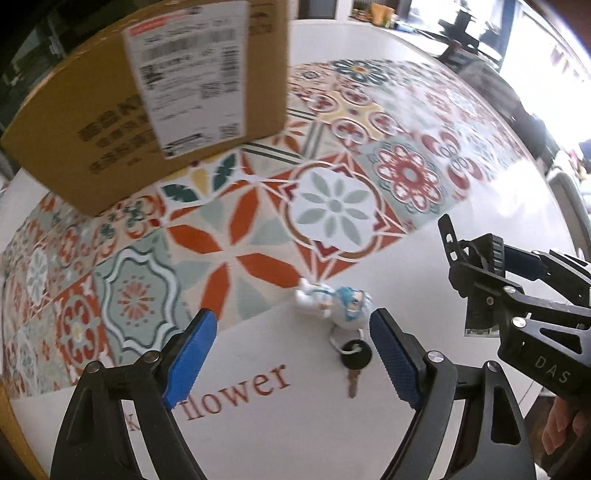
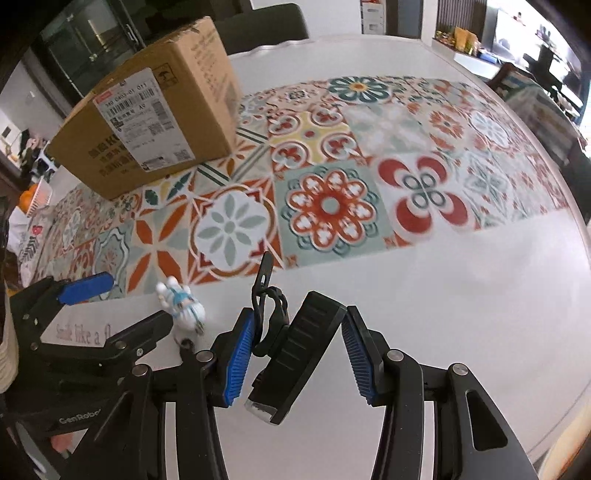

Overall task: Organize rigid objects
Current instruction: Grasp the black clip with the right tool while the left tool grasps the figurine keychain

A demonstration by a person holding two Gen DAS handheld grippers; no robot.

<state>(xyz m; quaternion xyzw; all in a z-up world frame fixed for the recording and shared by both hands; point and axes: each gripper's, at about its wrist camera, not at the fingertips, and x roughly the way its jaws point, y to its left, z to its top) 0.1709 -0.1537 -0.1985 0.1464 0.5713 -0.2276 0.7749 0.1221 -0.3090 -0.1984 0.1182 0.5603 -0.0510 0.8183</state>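
Note:
A key (image 1: 354,363) with a black head lies on the white table, ringed to a small white-and-blue figurine (image 1: 332,302). My left gripper (image 1: 293,321) hovers over them, open, its blue pads on either side and touching neither. The figurine (image 2: 183,306) also shows in the right wrist view, beside the left gripper's fingers (image 2: 88,286). My right gripper (image 2: 299,319) is shut on a black ribbed device (image 2: 299,354) with a hooked clip (image 2: 264,280) at its top, held off the table. The same device (image 1: 476,280) appears at the right of the left wrist view.
A brown cardboard box (image 2: 159,122) with a shipping label stands at the back left on a colourful tile-patterned mat (image 2: 332,206). White tabletop (image 2: 461,295) stretches to the right. A dark chair back (image 2: 266,26) stands behind the table. A person's hand (image 1: 565,424) grips the right tool.

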